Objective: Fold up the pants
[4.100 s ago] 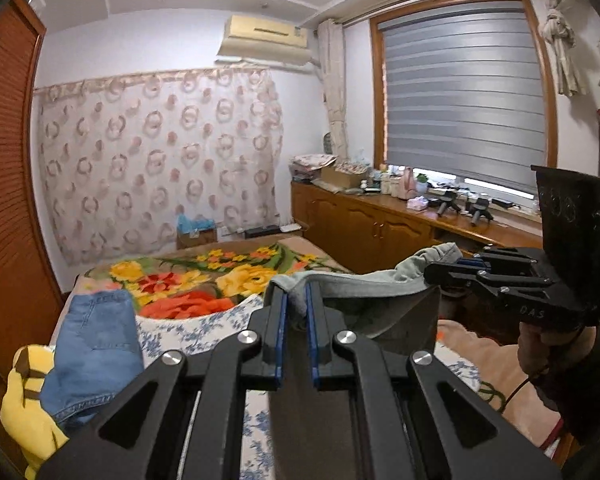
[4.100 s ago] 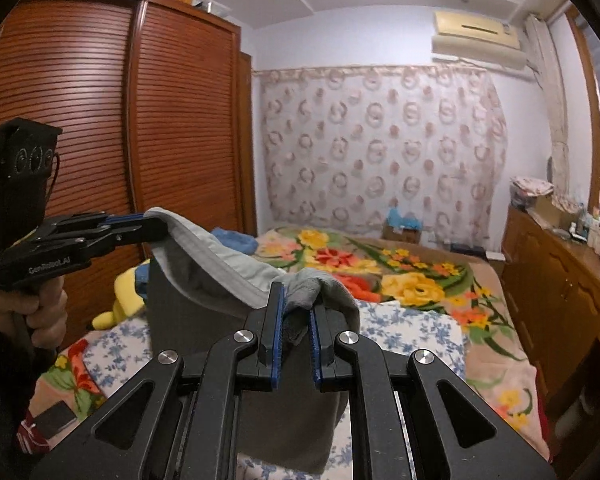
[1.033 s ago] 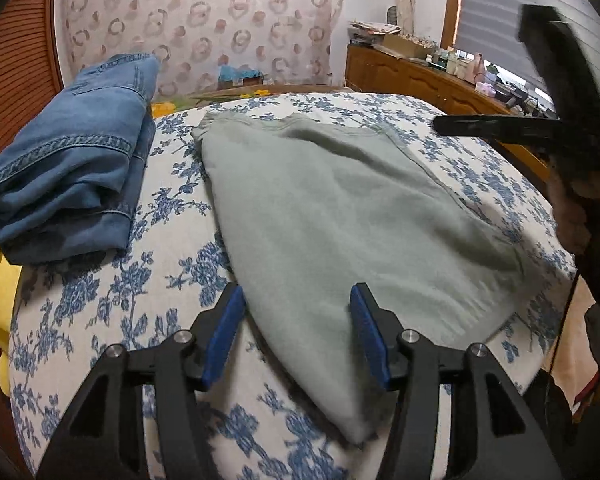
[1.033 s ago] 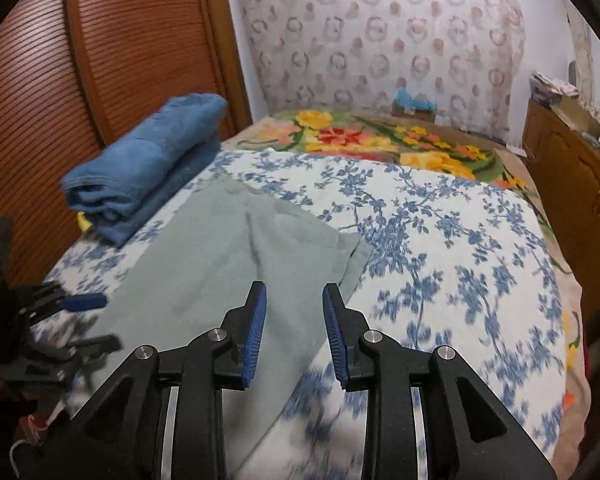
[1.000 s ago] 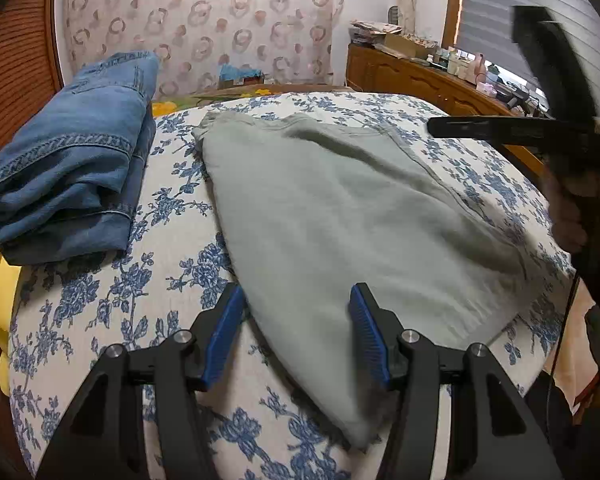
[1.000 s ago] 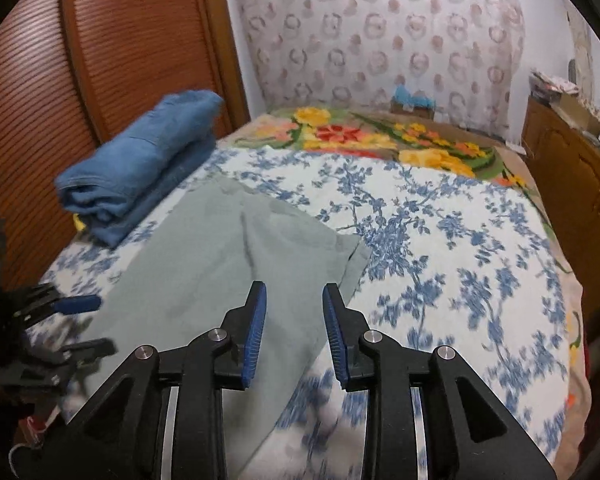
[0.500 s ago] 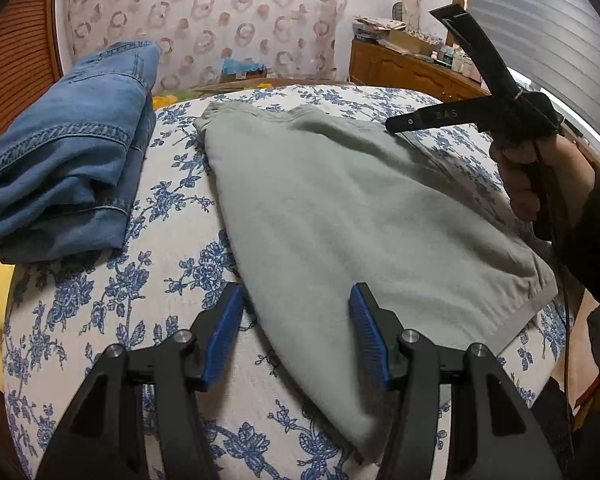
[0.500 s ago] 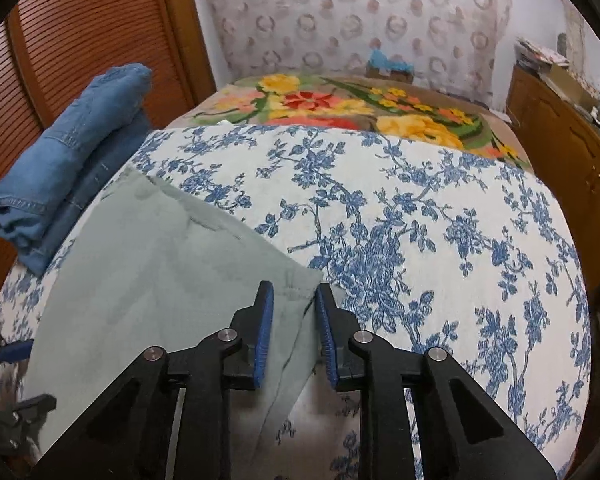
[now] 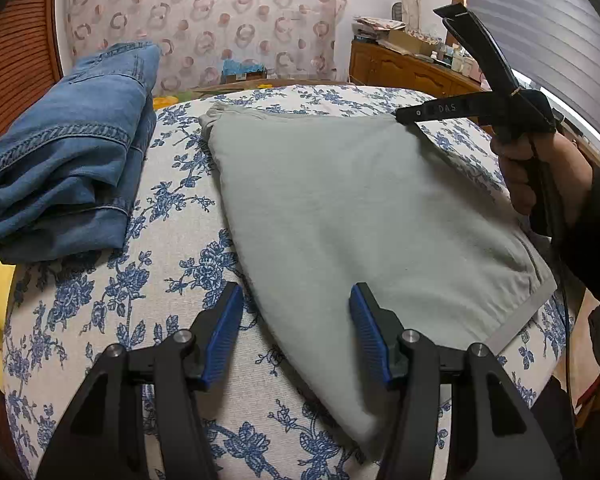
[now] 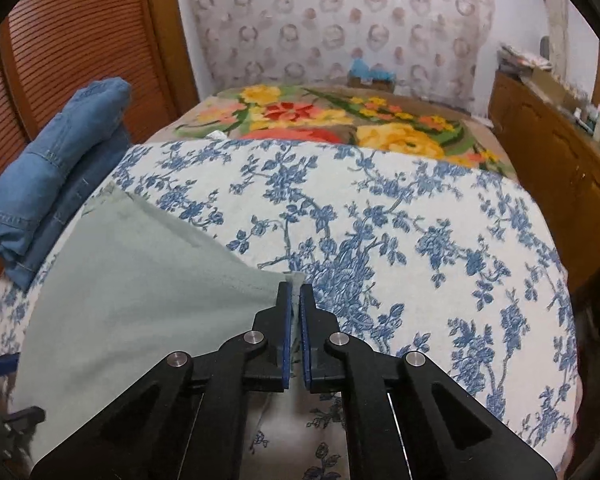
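Note:
Grey-green pants lie flat on the blue-flowered bed cover. They also show in the right wrist view. My left gripper is open and empty, its fingers either side of the near edge of the pants. My right gripper is shut on a far corner of the pants, low at the cover. It shows from the side in the left wrist view.
Folded blue jeans lie at the left of the bed, also in the right wrist view. A bright flowered blanket covers the far end. A wooden wardrobe stands left and a wooden sideboard right.
Both grippers laid the pants down on the bed and let go. The right gripper then moved to a far corner and shut on it. The left gripper stayed open.

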`<state>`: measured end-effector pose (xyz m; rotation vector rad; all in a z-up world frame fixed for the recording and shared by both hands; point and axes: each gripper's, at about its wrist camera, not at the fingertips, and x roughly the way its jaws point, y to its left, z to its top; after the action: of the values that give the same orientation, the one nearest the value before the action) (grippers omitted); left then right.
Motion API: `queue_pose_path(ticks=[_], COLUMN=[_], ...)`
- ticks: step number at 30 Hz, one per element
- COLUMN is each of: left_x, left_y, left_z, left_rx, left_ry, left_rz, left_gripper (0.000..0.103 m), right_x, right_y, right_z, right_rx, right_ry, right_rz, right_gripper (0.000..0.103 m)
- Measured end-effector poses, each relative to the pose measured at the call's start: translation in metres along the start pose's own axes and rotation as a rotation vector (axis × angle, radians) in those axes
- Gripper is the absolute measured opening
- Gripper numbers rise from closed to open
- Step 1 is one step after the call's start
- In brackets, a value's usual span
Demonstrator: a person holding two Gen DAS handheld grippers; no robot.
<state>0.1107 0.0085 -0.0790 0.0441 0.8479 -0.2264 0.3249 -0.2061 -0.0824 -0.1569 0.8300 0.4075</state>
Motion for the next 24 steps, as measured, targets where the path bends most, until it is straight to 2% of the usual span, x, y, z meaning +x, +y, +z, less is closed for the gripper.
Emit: queue_pose_path(ticks=[3, 8, 11, 13, 15, 17, 21, 24], left_x=[0.0, 0.001, 0.001, 0.001, 0.001, 0.001, 0.0, -0.004], left_y=[0.0, 0.001, 0.001, 0.001, 0.0, 0.0, 0.001, 0.001], left_z=[0.0, 0.0, 0.0, 0.0, 0.0, 0.0, -0.001, -0.003], left_rx=[0.0, 0.002, 0.001, 0.001, 0.0, -0.002, -0.006, -0.012], left_ry=[-0.001, -0.001, -0.001, -0.002, -0.002, -0.003, -0.002, -0.005], left_rz=[0.001, 0.007, 0.009, 0.01, 0.012, 0.015, 0.017, 0.02], left_gripper=[0.056, 0.056, 0.056, 0.057, 0.057, 0.057, 0.058, 0.058], right_x=[-0.003, -0.03, -0.055, -0.07, -0.084, -0.094, -0.11, -0.119], right_y=[0.004, 0.012, 0.02, 0.025, 0.033, 0.042, 0.05, 0.054], right_z=[0.0, -0.008, -0.026, -0.04, -0.057, -0.075, -0.103, -0.119], right_rx=[-0.008, -0.038, -0.068, -0.081, -0.094, -0.103, -0.083, -0.071], right_ry=[-0.002, -0.021, -0.037, -0.043, -0.049, -0.051, -0.051, -0.057], right_rz=[-0.005, 0.011, 0.035, 0.06, 0.078, 0.073, 0.108, 0.103], right_gripper=[0.002, 0.013, 0.018, 0.022, 0.036, 0.04, 0.041, 0.041])
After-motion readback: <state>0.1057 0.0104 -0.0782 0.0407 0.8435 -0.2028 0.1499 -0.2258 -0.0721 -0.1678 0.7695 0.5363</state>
